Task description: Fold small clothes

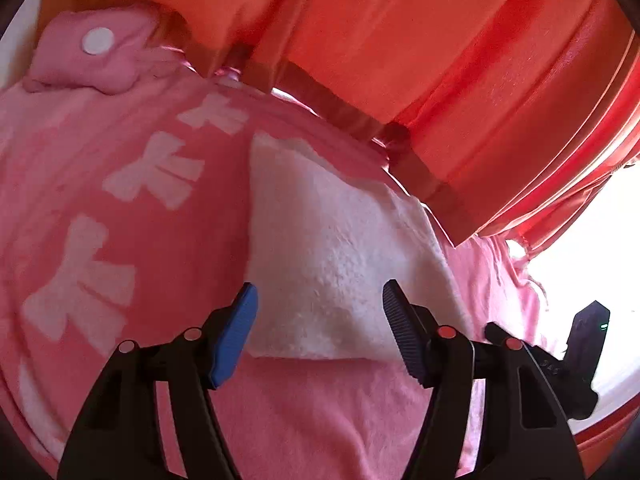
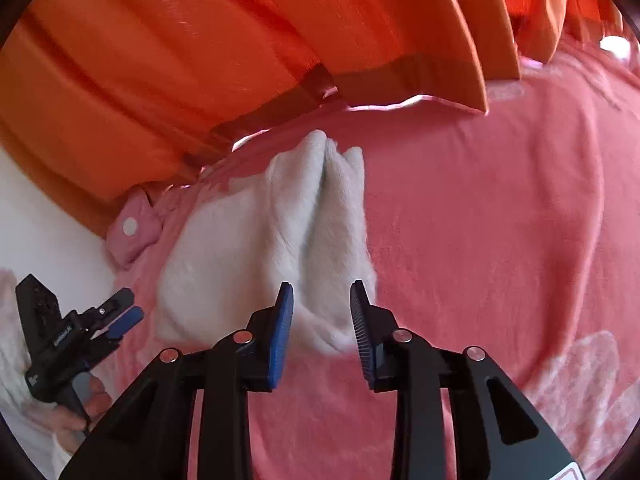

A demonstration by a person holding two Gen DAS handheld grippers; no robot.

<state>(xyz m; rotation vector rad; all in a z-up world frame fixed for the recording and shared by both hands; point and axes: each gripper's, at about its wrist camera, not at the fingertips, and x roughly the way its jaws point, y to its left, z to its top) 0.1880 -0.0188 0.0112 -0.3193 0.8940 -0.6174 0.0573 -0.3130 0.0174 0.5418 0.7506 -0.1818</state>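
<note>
A small white fluffy garment [image 1: 328,248] lies folded on a pink blanket [image 1: 120,208]. My left gripper [image 1: 320,300] is open, its jaws wide apart just above the garment's near edge, holding nothing. In the right wrist view the same white garment [image 2: 256,248] shows a raised crease down its middle. My right gripper [image 2: 322,300] is open, its jaws apart on either side of the garment's near corner. The left gripper also shows in the right wrist view [image 2: 128,316], at the garment's left side. The right gripper's body [image 1: 580,344] shows at the right of the left wrist view.
An orange curtain [image 1: 400,40] hangs just behind the blanket's far edge. A pink flap with a white snap button [image 1: 98,40] lies at the blanket's far left. White bow patterns [image 1: 156,168] mark the blanket. Bright white light fills the far right.
</note>
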